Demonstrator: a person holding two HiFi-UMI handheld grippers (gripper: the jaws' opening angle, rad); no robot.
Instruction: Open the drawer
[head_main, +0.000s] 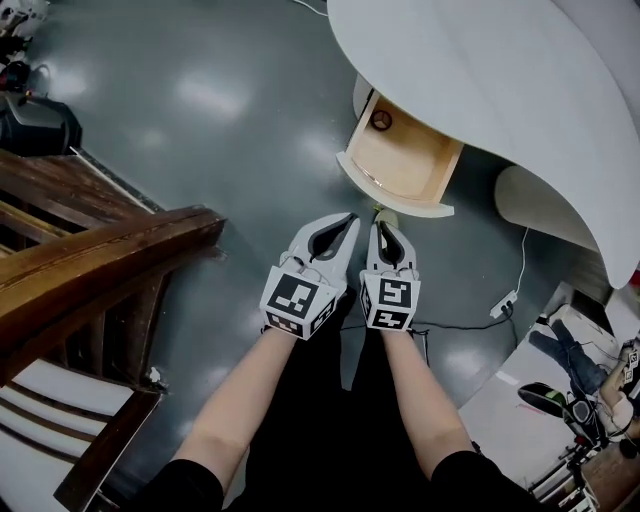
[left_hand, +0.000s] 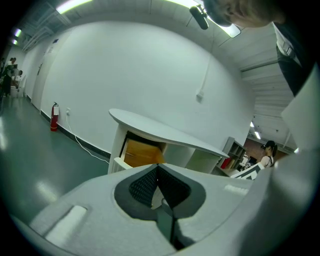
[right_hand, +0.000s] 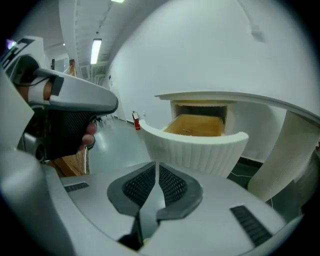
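Note:
The drawer (head_main: 402, 165) of the white curved desk (head_main: 500, 70) stands pulled out, showing its pale wooden inside and its ribbed white front (right_hand: 200, 149). A small dark ring (head_main: 381, 119) lies in its back corner. My two grippers hang side by side just short of the drawer front, touching nothing. The left gripper (head_main: 351, 218) has its pads together and is empty; in its own view (left_hand: 158, 166) the drawer (left_hand: 142, 153) lies beyond the tips. The right gripper (head_main: 386, 229) is also shut and empty, with its tips (right_hand: 157, 164) pointing at the drawer front.
A dark wooden chair (head_main: 90, 270) stands at the left. A cable runs over the grey floor to a power strip (head_main: 505, 303) at the right, with assorted gear (head_main: 570, 390) beyond it. A red fire extinguisher (left_hand: 54, 116) stands by the far wall.

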